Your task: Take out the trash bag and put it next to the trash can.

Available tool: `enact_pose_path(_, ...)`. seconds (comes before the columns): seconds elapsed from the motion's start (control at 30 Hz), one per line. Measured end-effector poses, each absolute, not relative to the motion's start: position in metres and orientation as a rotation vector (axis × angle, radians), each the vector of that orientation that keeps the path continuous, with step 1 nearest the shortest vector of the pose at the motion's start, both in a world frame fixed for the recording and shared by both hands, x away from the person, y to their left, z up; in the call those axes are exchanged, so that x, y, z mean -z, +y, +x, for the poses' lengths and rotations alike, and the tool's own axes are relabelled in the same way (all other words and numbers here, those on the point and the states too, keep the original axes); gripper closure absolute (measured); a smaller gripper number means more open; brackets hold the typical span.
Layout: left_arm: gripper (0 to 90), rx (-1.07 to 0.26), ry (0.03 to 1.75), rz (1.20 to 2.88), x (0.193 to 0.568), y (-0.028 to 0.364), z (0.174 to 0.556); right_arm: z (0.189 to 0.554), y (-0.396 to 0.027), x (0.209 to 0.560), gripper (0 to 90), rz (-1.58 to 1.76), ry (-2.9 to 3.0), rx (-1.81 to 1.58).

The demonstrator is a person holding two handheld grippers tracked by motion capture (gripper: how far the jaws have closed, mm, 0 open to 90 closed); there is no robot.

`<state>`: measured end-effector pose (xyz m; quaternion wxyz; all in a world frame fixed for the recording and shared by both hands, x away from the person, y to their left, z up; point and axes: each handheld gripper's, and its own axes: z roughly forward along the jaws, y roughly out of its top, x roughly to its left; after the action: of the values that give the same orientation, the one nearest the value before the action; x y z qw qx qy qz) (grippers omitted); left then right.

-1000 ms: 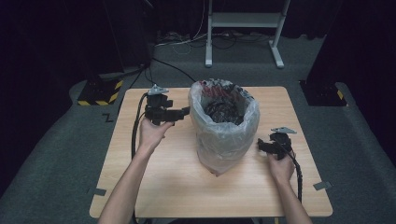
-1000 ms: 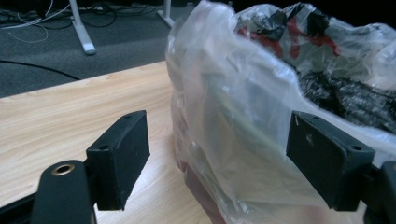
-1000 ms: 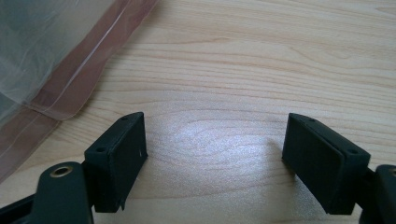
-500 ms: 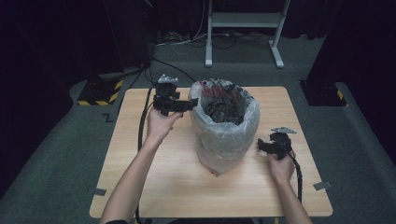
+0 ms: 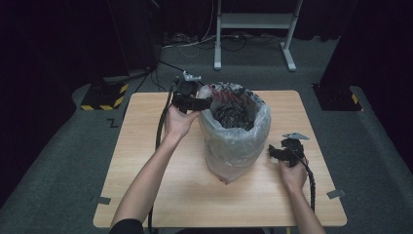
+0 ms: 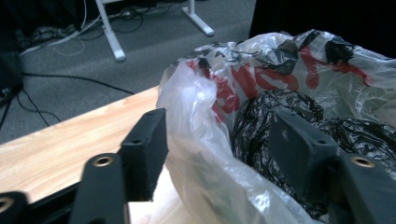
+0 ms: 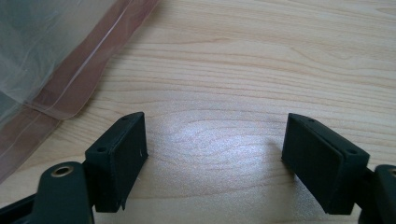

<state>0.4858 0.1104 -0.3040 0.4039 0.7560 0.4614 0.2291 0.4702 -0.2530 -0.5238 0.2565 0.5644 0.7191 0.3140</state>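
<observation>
A clear plastic bag (image 5: 234, 144) with red print stands upright in the middle of the wooden table (image 5: 146, 146), stuffed with crumpled black plastic (image 5: 233, 114). My left gripper (image 5: 200, 103) is at the bag's far left rim. In the left gripper view its jaws straddle that rim of the bag (image 6: 205, 116): one outside, one inside against the black plastic (image 6: 261, 121). My left gripper (image 6: 219, 154) has just been closing, with a gap still showing at the pads. My right gripper (image 5: 273, 152) rests open by the bag's right base, with bare wood between the jaws of my right gripper (image 7: 215, 158).
The bag's sealed bottom edge (image 7: 60, 93) lies flat on the wood just left of the right jaws. Behind the table a white stand (image 5: 253, 22) and cables sit on the grey floor, with a yellow-black striped base (image 5: 104, 95) at the left. A tape mark (image 5: 336, 193) sits off the table's right corner.
My left gripper has moved away from me and rightward to the bag's rim, and its jaws stand narrower. The right hand and the bag have stayed put.
</observation>
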Motion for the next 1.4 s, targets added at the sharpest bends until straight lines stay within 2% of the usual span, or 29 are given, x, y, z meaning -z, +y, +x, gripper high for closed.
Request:
enact_pose_path(0.2,44.1,-0.575,1.170,1.917,0.305,0.108,0.491,0.470,-0.253,0.524,21.8,1.529,1.953,-0.854)
enact_pose_path(0.43,45.1,-0.547,1.181,1.926,0.311,0.105,0.497,0.470,-0.253,0.524,22.2,1.522,1.957,-0.854)
enact_pose_path(0.57,53.9,-0.553,1.177,1.951,0.313,0.102,0.498,0.470,-0.253,0.524,22.2,1.523,1.958,-0.854)
enact_pose_path(0.8,62.4,-0.555,1.188,1.966,0.315,0.099,0.501,0.470,-0.253,0.524,22.4,1.516,1.963,-0.856)
enact_pose_path(0.9,70.3,-0.525,1.181,1.975,0.316,0.099,0.502,0.470,-0.253,0.524,22.4,1.515,1.964,-0.856)
enact_pose_path(1.3,86.9,-0.467,1.112,2.009,0.320,0.095,0.505,0.470,-0.253,0.524,22.3,1.515,1.961,-0.856)
enact_pose_path(1.4,88.1,-0.465,1.080,2.020,0.320,0.091,0.505,0.471,-0.253,0.524,22.3,1.519,1.961,-0.856)
